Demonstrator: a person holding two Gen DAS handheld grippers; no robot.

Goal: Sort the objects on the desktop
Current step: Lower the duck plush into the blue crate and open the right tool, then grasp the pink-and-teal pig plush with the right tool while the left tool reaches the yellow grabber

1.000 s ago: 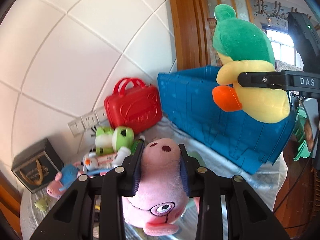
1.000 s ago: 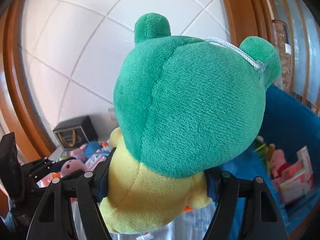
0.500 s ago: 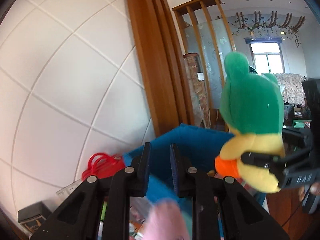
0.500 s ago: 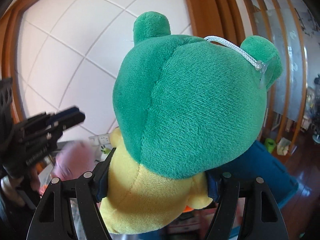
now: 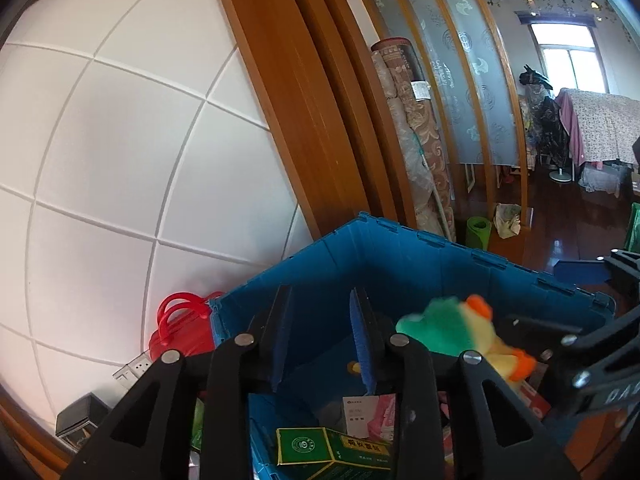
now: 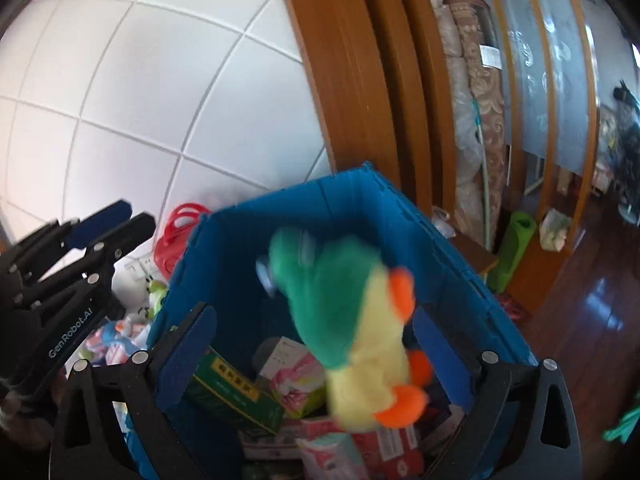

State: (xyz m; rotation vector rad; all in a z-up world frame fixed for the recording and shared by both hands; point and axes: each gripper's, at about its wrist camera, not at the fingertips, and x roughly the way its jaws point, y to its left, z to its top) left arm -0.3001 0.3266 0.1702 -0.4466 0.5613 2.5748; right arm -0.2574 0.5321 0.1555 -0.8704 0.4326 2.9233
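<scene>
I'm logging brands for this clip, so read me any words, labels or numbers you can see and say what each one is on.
"GenRobot.AI": on the side of the left gripper, right wrist view.
"DA", cut off by the frame edge: on the right gripper's body, left wrist view.
Green box in the blue crate: printed characters, too blurred to read.
White card: too small to read.

Blue crate [image 6: 400, 216] w/ boxes [image 6: 232, 392], toys nearby.

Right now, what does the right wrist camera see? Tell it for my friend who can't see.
A green and yellow plush toy with orange feet tumbles, blurred, between the opening right tongs, touching neither pad, above a blue crate holding boxes. The left tongs show at the left edge, before a white tiled wall.
</scene>
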